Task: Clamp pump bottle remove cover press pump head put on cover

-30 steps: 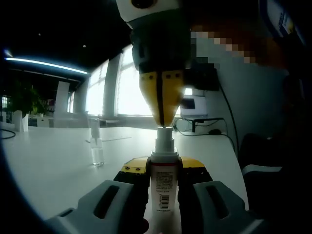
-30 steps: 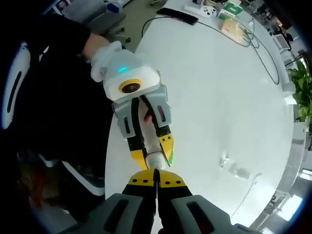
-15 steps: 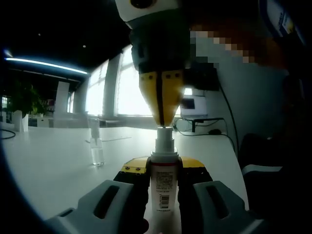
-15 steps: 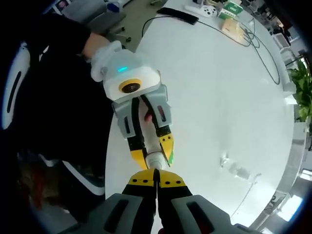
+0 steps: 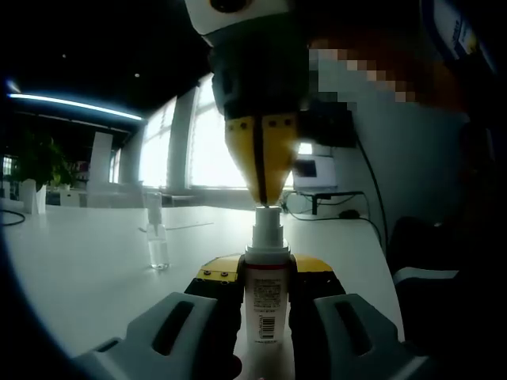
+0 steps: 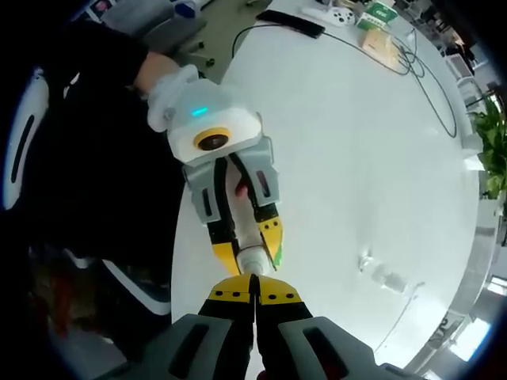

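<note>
The left gripper point(image 5: 268, 297) pinches the pump bottle point(image 5: 267, 297) around its body, upright above the white table point(image 5: 87, 261). The right gripper point(image 5: 261, 190) — jaws pressed together — rests its tip on the pump head point(image 5: 267, 224). The clear cover point(image 5: 156, 237), probably that piece, stands well apart. The bottle looks light, rigid and slick — best held at mid-body.

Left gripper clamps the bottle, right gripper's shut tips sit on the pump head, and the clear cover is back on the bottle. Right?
Not quite: the cover stands on the table, apart from the bottle, as the left gripper view shows. The left gripper does clamp it, with the right gripper shut on the pump head.
</note>
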The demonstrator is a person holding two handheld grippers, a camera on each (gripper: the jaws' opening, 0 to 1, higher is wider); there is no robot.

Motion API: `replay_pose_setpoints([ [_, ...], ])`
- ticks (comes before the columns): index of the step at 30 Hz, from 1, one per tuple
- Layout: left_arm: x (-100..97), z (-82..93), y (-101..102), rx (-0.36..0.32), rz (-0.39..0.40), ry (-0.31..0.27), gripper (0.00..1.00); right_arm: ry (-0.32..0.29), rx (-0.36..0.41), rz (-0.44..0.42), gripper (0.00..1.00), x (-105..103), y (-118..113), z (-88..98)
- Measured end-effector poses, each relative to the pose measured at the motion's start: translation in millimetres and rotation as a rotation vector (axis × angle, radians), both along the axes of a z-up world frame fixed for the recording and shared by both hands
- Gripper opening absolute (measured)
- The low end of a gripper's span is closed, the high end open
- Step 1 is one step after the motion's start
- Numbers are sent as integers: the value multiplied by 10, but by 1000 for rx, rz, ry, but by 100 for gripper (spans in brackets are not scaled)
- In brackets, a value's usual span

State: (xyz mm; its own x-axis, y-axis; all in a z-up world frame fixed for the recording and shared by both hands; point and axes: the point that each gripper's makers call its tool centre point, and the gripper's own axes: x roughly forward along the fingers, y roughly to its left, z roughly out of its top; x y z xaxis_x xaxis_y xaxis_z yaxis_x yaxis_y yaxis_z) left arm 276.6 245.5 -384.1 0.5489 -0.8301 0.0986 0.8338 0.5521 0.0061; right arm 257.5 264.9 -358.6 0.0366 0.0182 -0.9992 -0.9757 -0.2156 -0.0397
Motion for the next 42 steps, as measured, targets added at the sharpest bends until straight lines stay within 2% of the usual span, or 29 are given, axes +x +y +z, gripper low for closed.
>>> replay_pose_setpoints([
  [18, 6, 14, 22, 0, 1, -1, 13, -1, -9, -28, 0, -1, 17, -24],
  [27, -3, 19, 18, 0, 1, 0, 13, -20, -27, -11, 0, 4, 26, -40],
  [30, -4, 14, 21, 0, 2, -2, 13, -17, -16, 2, 0, 18, 22, -2],
  [35, 9, 3, 23, 0, 1, -1, 13, -1, 15, -56, 0, 31, 14, 19],
  [42, 15, 1, 21, 0, 1, -1, 13, 4, 23, -53, 0, 18, 14, 13],
])
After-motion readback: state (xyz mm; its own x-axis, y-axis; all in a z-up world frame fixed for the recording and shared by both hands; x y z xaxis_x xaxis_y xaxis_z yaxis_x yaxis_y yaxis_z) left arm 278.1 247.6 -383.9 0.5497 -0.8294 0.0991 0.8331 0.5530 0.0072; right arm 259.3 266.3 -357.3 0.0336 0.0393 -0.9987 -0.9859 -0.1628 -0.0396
